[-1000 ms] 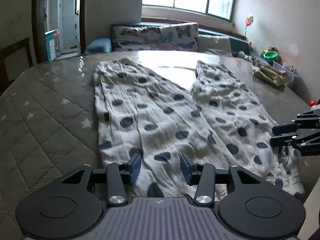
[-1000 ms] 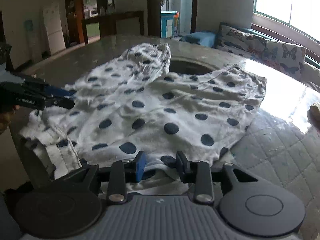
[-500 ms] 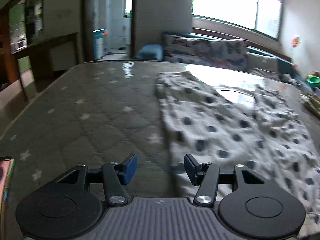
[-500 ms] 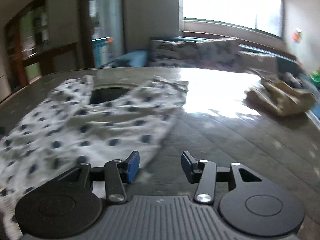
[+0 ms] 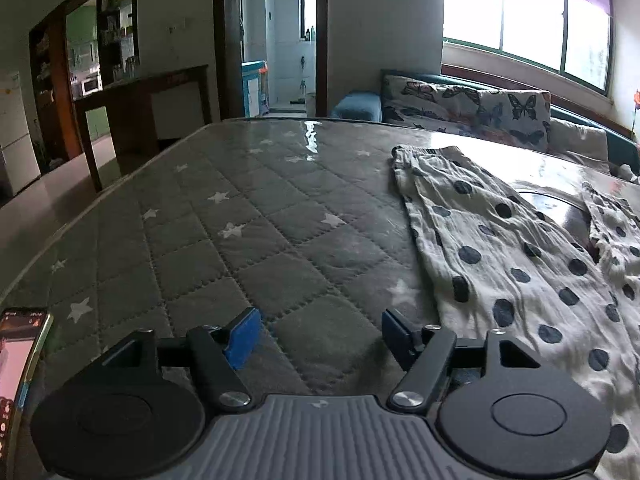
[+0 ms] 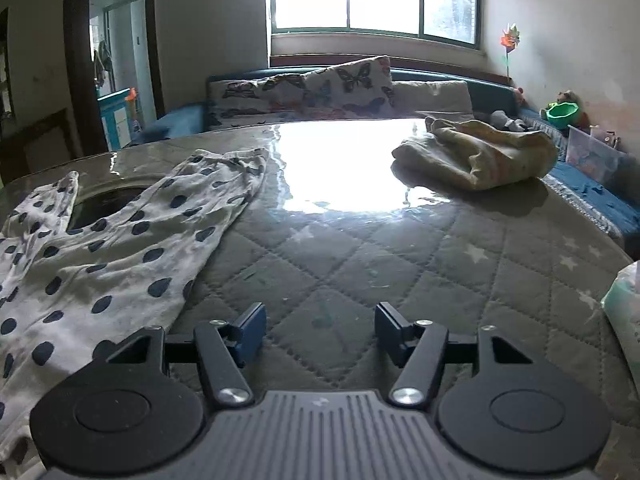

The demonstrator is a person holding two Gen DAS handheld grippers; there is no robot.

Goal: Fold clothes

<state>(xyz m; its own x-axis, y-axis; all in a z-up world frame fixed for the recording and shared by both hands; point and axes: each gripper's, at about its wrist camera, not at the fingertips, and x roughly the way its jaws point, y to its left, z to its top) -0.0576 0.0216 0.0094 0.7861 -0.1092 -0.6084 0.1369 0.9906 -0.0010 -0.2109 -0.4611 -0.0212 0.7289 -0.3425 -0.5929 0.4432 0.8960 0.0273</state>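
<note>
White trousers with dark polka dots (image 5: 520, 264) lie spread flat on the grey quilted table cover, legs pointing away toward the window. In the right wrist view the trousers (image 6: 100, 248) fill the left side. My left gripper (image 5: 318, 334) is open and empty, over bare cover just left of the trousers. My right gripper (image 6: 318, 332) is open and empty, over bare cover just right of the trousers. Neither gripper touches the cloth.
A phone (image 5: 20, 364) lies at the table's near left edge. A crumpled yellowish garment (image 6: 476, 156) sits at the far right of the table. A pale green packet (image 6: 624, 312) is at the right edge. A butterfly-print sofa cushion (image 6: 304, 88) is behind the table.
Both grippers have swung outward off the trousers: the left one to the left side, the right one to the right side. Both jaws have opened wider. The trousers stay flat.
</note>
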